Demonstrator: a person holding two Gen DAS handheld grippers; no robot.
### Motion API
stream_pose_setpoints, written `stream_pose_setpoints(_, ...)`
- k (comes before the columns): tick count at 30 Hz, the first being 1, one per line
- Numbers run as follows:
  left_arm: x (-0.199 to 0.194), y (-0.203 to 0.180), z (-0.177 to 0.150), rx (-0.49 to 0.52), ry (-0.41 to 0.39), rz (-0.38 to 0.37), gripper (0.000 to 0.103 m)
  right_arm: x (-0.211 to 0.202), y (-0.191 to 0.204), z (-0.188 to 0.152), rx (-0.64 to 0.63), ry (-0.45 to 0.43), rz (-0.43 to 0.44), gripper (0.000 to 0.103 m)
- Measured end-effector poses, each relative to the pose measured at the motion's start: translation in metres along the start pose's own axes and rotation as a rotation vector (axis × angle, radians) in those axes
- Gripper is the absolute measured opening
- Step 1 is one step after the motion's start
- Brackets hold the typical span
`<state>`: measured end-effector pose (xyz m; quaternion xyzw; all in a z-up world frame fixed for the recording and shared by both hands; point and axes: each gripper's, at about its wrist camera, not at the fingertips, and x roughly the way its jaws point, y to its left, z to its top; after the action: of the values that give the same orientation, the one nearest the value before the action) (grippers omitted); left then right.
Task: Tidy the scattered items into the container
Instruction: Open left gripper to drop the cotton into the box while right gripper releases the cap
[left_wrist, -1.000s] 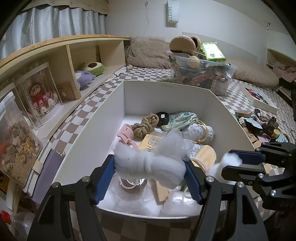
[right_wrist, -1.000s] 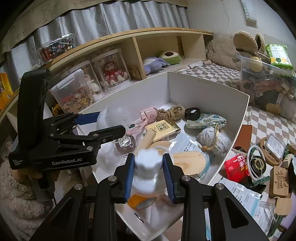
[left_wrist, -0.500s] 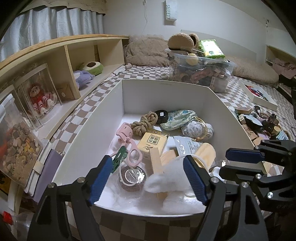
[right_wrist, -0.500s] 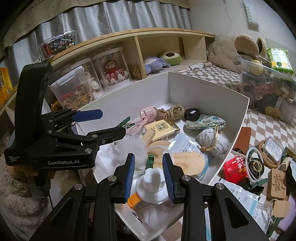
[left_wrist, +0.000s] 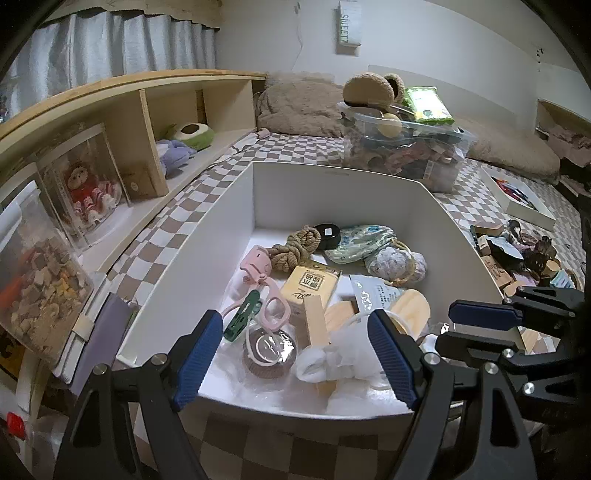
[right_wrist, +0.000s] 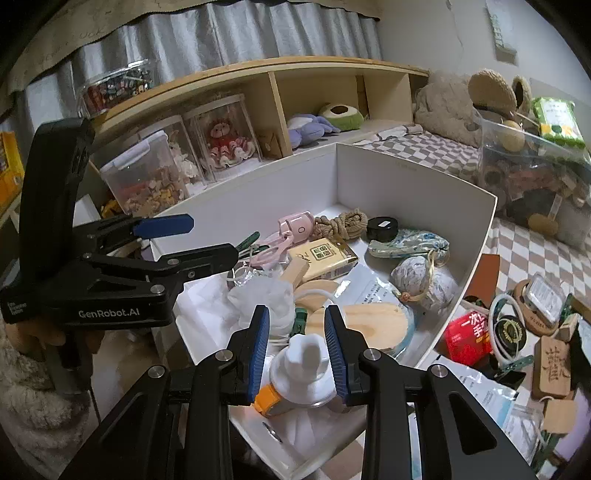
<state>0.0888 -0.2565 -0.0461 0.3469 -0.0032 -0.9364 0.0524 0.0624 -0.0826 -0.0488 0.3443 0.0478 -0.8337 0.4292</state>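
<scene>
Progress partial | white box (left_wrist: 369, 199) well filled | left gripper (left_wrist: 295, 354) spread, empty | right gripper (right_wrist: 297, 347) apart over white cap (right_wrist: 306, 363) | wooden tag (right_wrist: 552, 365), red packet (right_wrist: 467, 341) left outside, rightward

"GenRobot.AI" stands on the left gripper (right_wrist: 184, 236); "SWEET" on a wall sign (left_wrist: 349, 27).

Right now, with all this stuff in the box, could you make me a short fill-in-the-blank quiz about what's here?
1. The pink eyelash curler lies inside the ____ box.
2. The left gripper is ____, holding nothing.
3. The plush avocado sits on the wooden ____.
4. The red packet lies ____ the box.

Missing words: white; open; shelf; outside
</scene>
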Motion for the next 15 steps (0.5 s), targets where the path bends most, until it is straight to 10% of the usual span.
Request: stream_pose_setpoints(15,-0.027,-0.005,0.002,-0.009,-0.038,0.008,0.081,-0.028,0.003,0.001,-0.01,-0.047,-0.067,0.031)
